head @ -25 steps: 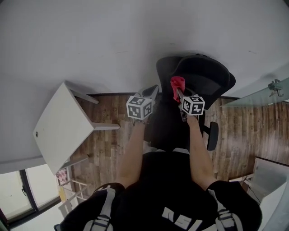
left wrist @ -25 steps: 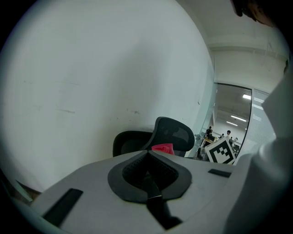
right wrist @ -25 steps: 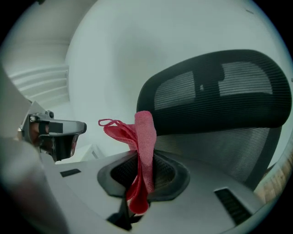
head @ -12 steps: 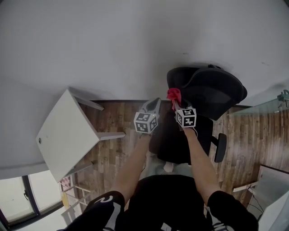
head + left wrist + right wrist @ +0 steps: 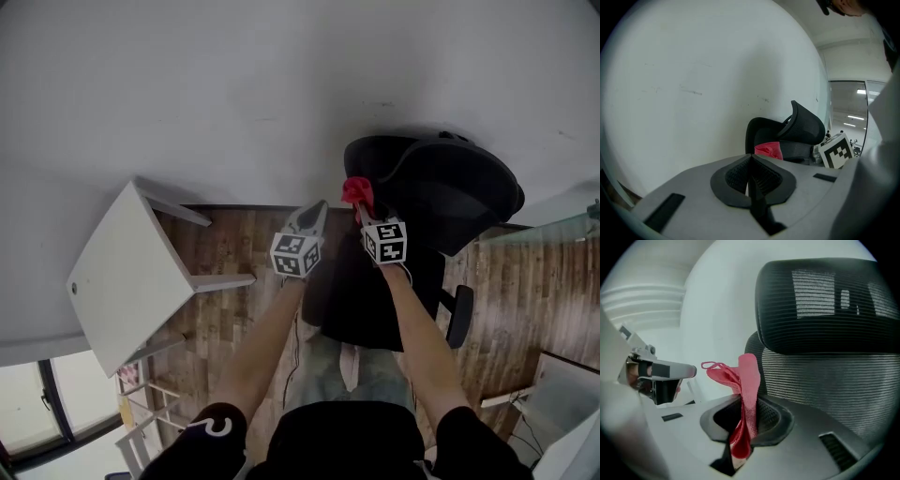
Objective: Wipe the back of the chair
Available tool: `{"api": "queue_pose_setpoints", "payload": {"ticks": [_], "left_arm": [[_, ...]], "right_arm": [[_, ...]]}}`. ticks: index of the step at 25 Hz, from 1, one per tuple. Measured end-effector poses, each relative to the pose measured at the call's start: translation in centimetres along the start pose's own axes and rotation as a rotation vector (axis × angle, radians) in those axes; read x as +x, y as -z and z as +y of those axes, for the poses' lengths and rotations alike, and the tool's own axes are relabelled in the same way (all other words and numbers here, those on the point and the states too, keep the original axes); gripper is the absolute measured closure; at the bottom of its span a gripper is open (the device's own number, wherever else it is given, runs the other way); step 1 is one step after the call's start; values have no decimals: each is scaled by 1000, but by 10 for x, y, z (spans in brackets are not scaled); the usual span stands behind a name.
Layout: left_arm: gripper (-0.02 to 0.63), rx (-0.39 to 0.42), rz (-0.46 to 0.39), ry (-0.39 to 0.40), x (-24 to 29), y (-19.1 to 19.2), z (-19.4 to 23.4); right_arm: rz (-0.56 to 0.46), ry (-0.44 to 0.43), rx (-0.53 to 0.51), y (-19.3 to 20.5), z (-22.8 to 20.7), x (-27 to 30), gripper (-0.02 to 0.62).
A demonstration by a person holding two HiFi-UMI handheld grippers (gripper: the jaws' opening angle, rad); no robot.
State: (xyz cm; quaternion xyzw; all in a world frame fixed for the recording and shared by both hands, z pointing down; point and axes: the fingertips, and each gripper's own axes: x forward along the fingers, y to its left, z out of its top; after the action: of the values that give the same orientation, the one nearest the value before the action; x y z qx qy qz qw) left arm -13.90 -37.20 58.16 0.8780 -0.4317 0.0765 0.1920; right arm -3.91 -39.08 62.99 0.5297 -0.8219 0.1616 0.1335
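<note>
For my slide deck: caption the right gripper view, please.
Right hand-held gripper clamps a red cloth close to the black mesh chair back.

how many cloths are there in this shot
1. The red cloth is clamped in the jaws of the right gripper, close to the mesh back of the black chair. The left gripper is shut on nothing; no other cloth shows.

The person wears a black top (image 5: 349, 442) with short sleeves, and the left sleeve (image 5: 208, 431) carries a white mark. The trousers (image 5: 319, 373) are pale grey. The left gripper (image 5: 750, 161) and the right gripper (image 5: 746, 416) each have a smooth light grey body and dark ribbed pads (image 5: 765, 176). Each one also bears a white cube (image 5: 296, 255) with black square markers.
</note>
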Motion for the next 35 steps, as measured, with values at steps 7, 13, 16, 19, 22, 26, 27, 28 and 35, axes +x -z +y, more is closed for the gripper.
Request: {"api": "queue_pose_setpoints", "payload": {"ticks": [7, 13, 16, 19, 22, 26, 27, 28, 35], "left_arm": [[581, -10, -45, -50, 3, 9, 10], [581, -19, -33, -69, -2, 15, 9], [581, -21, -31, -83, -5, 16, 8], [581, -26, -40, -97, -10, 14, 8], [581, -32, -47, -106, -14, 12, 5], [581, -34, -48, -111, -15, 12, 2], [581, -35, -46, -111, -16, 12, 1], [581, -38, -43, -112, -16, 13, 1], [581, -52, -31, -116, -19, 17, -1]], "right_arm": [[11, -78, -44, 9, 1, 19, 523], [5, -118, -57, 10, 0, 31, 523], [8, -118, -59, 11, -3, 36, 523], [12, -126, -60, 12, -2, 38, 523], [21, -136, -77, 13, 1, 39, 523], [28, -139, -99, 13, 1, 39, 523], [30, -138, -101, 13, 0, 38, 523], [31, -136, -101, 13, -1, 38, 523], [39, -111, -104, 12, -12, 35, 523]]}}
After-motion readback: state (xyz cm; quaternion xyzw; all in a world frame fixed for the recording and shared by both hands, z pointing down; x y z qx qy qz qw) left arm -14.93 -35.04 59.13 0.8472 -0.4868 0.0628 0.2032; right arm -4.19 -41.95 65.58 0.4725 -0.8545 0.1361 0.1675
